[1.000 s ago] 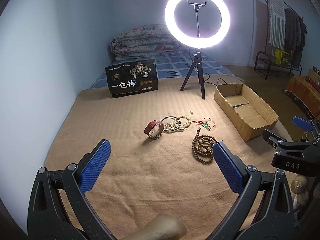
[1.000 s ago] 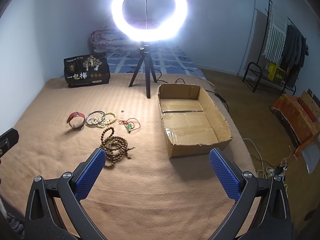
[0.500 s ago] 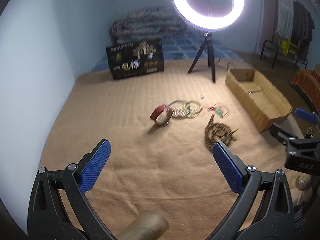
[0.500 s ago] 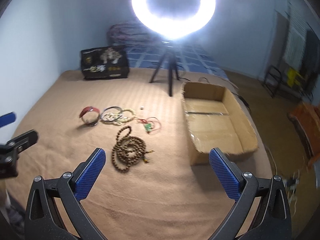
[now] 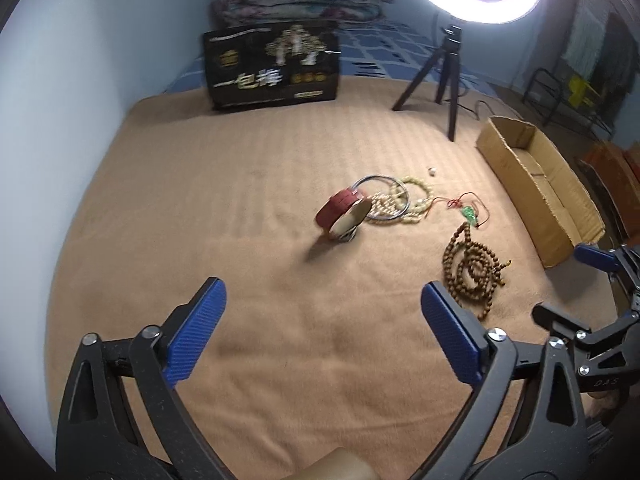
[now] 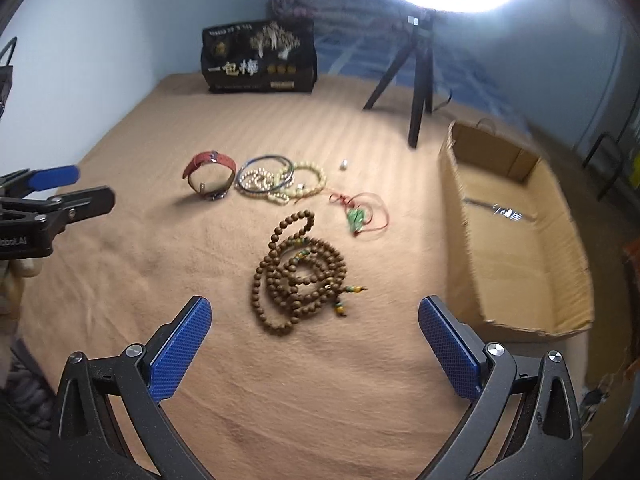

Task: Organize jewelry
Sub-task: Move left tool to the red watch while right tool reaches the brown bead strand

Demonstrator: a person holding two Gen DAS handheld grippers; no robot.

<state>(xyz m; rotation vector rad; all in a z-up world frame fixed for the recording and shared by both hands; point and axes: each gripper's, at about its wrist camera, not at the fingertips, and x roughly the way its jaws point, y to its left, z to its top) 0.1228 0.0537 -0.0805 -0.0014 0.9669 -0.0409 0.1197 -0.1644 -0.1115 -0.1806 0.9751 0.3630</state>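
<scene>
Jewelry lies on a tan blanket (image 5: 248, 208). A red watch strap (image 5: 342, 212) (image 6: 209, 174) stands on edge. Beside it lie a blue bangle with pale bead bracelets (image 5: 394, 200) (image 6: 276, 180), a green pendant on red cord (image 5: 469, 213) (image 6: 358, 216), a tiny white bead (image 6: 344, 164) and a coiled brown bead necklace (image 5: 472, 270) (image 6: 298, 274). My left gripper (image 5: 322, 340) is open and empty, short of the watch strap. My right gripper (image 6: 314, 350) is open and empty, just short of the brown necklace.
An open cardboard box (image 6: 516, 240) (image 5: 536, 184) sits right of the jewelry. A ring light on a tripod (image 5: 448, 76) (image 6: 416, 80) and a black printed box (image 5: 272, 66) (image 6: 258, 58) stand at the back. A pale wall runs along the left.
Both grippers have moved forward and tilted down toward the jewelry, which now looks closer and larger. The jaws stay open. The jewelry has not moved.
</scene>
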